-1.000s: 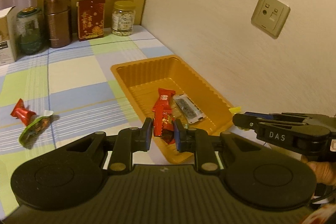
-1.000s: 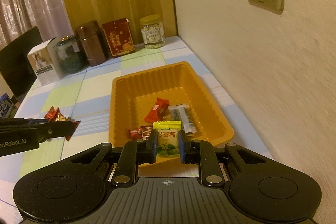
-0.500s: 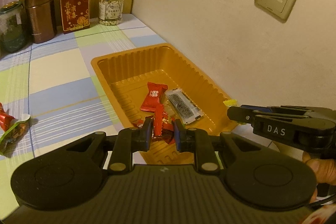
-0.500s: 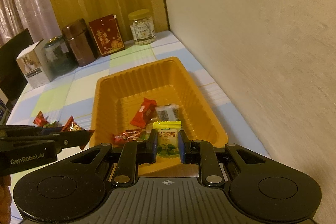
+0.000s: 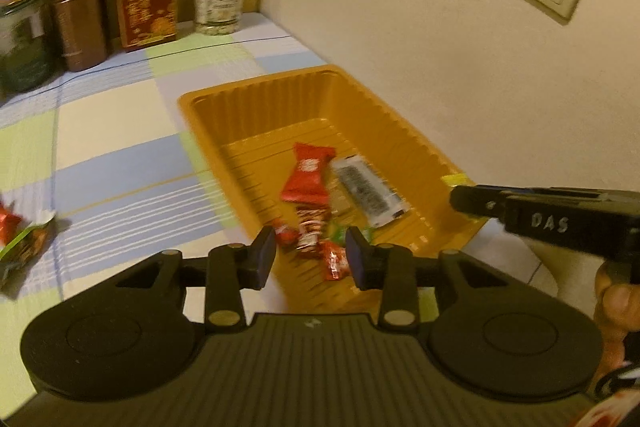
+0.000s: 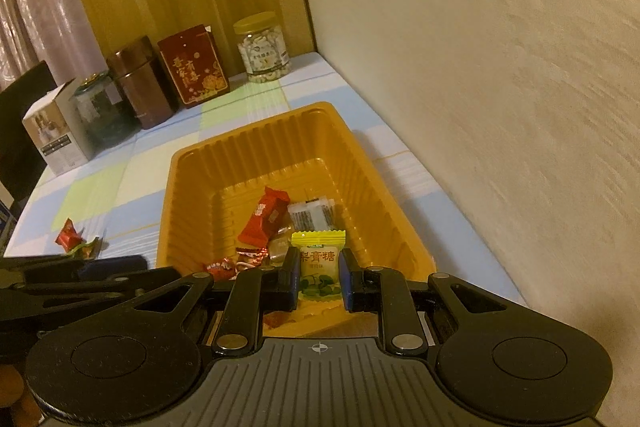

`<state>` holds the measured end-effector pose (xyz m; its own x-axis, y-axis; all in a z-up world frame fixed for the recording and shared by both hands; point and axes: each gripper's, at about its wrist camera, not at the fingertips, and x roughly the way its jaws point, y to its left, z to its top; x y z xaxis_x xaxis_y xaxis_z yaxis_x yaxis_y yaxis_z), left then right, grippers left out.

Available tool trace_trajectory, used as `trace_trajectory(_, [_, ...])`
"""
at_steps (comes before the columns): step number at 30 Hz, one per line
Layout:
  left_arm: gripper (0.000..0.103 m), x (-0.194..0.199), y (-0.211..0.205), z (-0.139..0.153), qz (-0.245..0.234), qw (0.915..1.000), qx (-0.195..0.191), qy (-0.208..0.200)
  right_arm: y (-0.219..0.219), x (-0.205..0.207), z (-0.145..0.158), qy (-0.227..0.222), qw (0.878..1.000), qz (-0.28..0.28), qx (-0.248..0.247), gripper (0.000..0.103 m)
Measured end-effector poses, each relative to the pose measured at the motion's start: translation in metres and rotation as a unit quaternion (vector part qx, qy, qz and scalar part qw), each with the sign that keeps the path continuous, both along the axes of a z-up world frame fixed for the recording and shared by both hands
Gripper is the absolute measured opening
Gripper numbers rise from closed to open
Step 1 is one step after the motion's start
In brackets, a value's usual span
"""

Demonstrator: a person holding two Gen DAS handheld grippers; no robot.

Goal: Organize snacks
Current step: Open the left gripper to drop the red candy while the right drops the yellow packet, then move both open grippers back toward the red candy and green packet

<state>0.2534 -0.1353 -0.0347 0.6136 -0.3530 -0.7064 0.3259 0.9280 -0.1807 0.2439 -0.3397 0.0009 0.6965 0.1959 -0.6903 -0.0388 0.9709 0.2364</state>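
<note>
An orange tray (image 5: 208,107) (image 6: 180,163) lies by the wall and holds several wrapped snacks, among them a red packet (image 5: 306,177) (image 6: 264,221) and a clear-and-black packet (image 5: 368,193). My left gripper (image 5: 311,258) is open over the tray's near end, with a small red candy (image 5: 310,227) below its jaws in the tray. My right gripper (image 6: 319,277) is shut on a yellow candy packet (image 6: 319,267) above the tray's near end. Two loose snacks (image 5: 20,235) (image 6: 74,241) lie on the cloth to the left.
Jars, a brown canister (image 6: 140,83), a red box (image 6: 194,67), a nut jar (image 6: 262,47) and a white box (image 6: 54,131) stand along the back edge. The wall (image 6: 480,107) runs close along the tray's right side. Checked tablecloth (image 5: 112,131) covers the table.
My left gripper has opened and let the red candy drop into the tray. My right gripper has moved forward over the tray, still holding the yellow packet.
</note>
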Motion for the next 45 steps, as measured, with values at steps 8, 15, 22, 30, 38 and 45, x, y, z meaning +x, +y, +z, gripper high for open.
trace_trajectory(8, [0.035,-0.013,0.032,0.003,0.042,0.9991,-0.008,0.004,0.007,0.004,0.003,-0.005,1.0,0.007,0.012,0.021])
trace_trajectory(15, [0.036,-0.016,0.039,0.01,0.048,0.9988,-0.009,-0.005,0.01,0.01,0.005,-0.015,0.999,0.013,0.044,0.022])
trace_trajectory(22, [0.042,-0.023,0.047,0.011,0.053,0.9986,-0.008,-0.005,-0.001,0.001,0.009,-0.023,0.998,-0.012,0.065,0.059])
trace_trajectory(30, [0.046,-0.04,0.057,0.022,0.056,0.9983,-0.003,-0.014,0.001,-0.032,0.016,-0.007,0.998,-0.03,0.057,0.059])
trace_trajectory(38, [0.056,-0.068,0.073,0.037,0.064,0.9976,0.001,-0.026,0.02,-0.059,0.036,-0.02,0.999,-0.014,0.049,0.059])
trace_trajectory(45, [0.059,-0.096,0.094,0.048,0.079,0.9963,0.001,-0.034,0.035,-0.078,0.053,-0.033,0.998,-0.002,0.044,0.059])
